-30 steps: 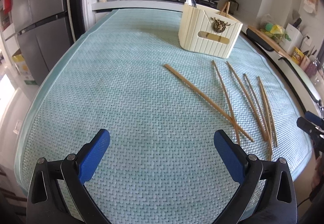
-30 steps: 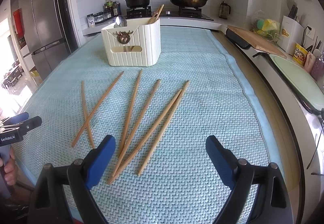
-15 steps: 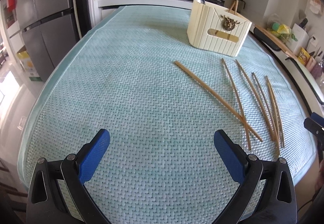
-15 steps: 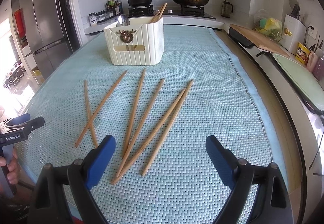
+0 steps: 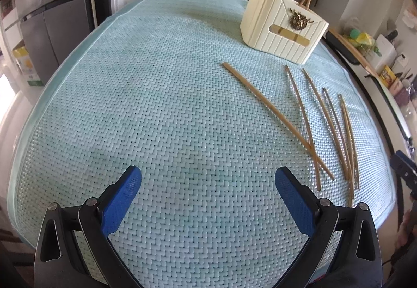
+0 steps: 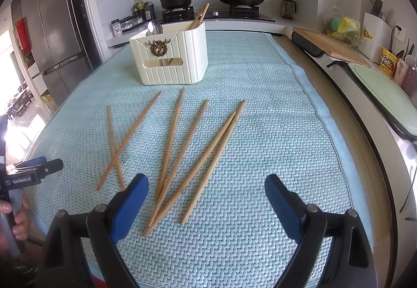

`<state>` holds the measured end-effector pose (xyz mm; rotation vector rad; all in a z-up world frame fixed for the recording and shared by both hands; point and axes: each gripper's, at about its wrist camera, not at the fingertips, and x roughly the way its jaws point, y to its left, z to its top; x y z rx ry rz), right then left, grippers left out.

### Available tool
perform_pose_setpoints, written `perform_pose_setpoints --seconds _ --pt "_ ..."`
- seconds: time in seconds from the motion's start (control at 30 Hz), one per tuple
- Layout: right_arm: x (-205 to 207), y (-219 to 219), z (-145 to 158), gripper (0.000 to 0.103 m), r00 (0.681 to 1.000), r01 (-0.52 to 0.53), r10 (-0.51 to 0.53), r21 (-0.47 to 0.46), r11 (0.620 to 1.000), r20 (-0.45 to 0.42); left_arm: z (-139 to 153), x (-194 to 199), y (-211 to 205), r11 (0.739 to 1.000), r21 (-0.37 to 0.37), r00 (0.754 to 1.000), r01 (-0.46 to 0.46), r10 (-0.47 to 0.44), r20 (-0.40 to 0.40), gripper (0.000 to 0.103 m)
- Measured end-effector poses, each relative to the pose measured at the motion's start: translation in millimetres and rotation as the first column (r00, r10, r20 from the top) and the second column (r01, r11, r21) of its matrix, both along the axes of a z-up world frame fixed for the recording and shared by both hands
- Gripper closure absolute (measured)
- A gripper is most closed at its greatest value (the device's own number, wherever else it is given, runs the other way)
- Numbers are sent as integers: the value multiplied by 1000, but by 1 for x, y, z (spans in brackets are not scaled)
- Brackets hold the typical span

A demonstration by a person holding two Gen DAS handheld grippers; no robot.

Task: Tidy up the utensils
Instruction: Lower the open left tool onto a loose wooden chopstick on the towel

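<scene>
Chopsticks [image 6: 179, 147], six loose, fanned on the teal mat [image 6: 260, 157] over the worktop, near side of the cream holder [image 6: 172, 58]. Left tool [image 5: 208, 183] and right tool [image 6: 206, 191] both wide open, empty, hovering over the mat's near edge.

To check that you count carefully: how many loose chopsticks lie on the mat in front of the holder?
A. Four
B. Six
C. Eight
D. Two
B: the right wrist view shows six chopsticks loose on the mat, two of them crossing at the left, all in front of the holder.
</scene>
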<state>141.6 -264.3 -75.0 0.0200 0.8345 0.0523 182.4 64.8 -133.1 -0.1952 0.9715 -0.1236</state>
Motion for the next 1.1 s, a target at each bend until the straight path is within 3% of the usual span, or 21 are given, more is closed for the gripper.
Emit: perform_pose_setpoints --seconds 0.2,0.3,0.4,0.57,0.67,0.8,1.1 --pt "1 -9 -4 11 1000 25 -25 24 999 -14 -1 27 32 977 -205 998 -53 42 -56 1" --pt "0 -13 -4 11 999 30 -30 40 999 -16 -2 45 28 973 -226 997 -40 23 -78 1" --pt "-2 -16 -4 11 999 36 -36 41 999 -15 1 71 9 984 -179 997 -5 -10 -80 1" --pt "-7 -22 -1 11 999 48 -48 38 998 -10 -4 127 -25 1000 -29 994 9 -12 -108 1" --pt "-11 -31 2 11 998 63 -63 49 997 -6 -18 155 -43 998 60 989 9 0 -146 2" --pt "-15 -44 3 11 995 102 -101 40 994 -12 -26 173 -58 984 180 991 11 13 -136 2" --pt "-17 -54 -5 11 991 129 -127 77 989 -35 -26 189 -80 974 226 991 14 16 -130 0"
